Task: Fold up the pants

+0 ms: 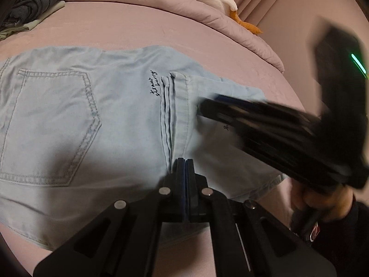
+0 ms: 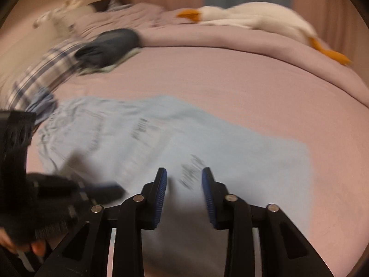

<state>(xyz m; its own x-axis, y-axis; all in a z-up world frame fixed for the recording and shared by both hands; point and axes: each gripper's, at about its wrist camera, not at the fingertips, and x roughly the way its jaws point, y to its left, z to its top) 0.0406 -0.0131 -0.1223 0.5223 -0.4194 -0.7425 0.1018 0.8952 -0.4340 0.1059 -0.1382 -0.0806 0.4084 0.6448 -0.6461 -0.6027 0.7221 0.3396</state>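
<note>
Light blue denim pants [image 1: 92, 120] lie folded on the pink bed sheet [image 1: 120, 30], back pocket up on the left, leg hems folded over near the middle. My left gripper [image 1: 185, 161] is shut with nothing between its pads, its tips at the near end of the hems. My right gripper [image 1: 203, 109] shows blurred in the left wrist view, low over the right part of the pants. In the right wrist view the right gripper [image 2: 184, 177] is open and empty over the pants [image 2: 161, 138]. The left gripper [image 2: 110, 192] shows there at lower left.
A dark grey folded garment [image 1: 34, 2] on a pale cloth lies at the back left. A rolled pink quilt [image 1: 184, 7] carries a white plush goose [image 2: 253, 16] along the back. Plaid clothing [image 2: 39, 76] lies at the left. The bed edge drops at the right.
</note>
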